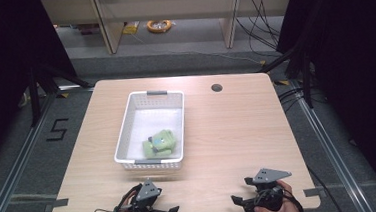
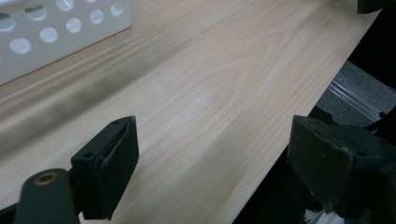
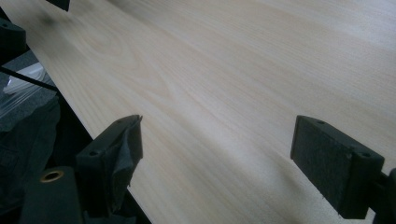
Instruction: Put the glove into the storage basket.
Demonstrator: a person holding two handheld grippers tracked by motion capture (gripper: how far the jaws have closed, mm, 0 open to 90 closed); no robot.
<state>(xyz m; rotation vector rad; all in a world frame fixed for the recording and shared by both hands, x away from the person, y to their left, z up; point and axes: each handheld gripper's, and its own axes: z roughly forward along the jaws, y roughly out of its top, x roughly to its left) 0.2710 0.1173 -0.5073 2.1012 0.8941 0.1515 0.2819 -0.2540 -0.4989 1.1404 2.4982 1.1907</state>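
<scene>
The pale wood table (image 1: 228,133) is bare along its near edge, where both grippers wait — left gripper (image 1: 150,209) and right gripper (image 1: 262,197), jaws wide, holding nothing. Open wood lies ahead. Farther off, the white basket (image 1: 127,125) keeps green items (image 1: 159,143) — possibly toys — in its near end.

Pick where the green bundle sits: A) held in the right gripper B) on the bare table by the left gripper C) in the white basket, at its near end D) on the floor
C: the green bundle lies inside the white basket, toward its near end; both grippers are open and hold nothing.
</scene>
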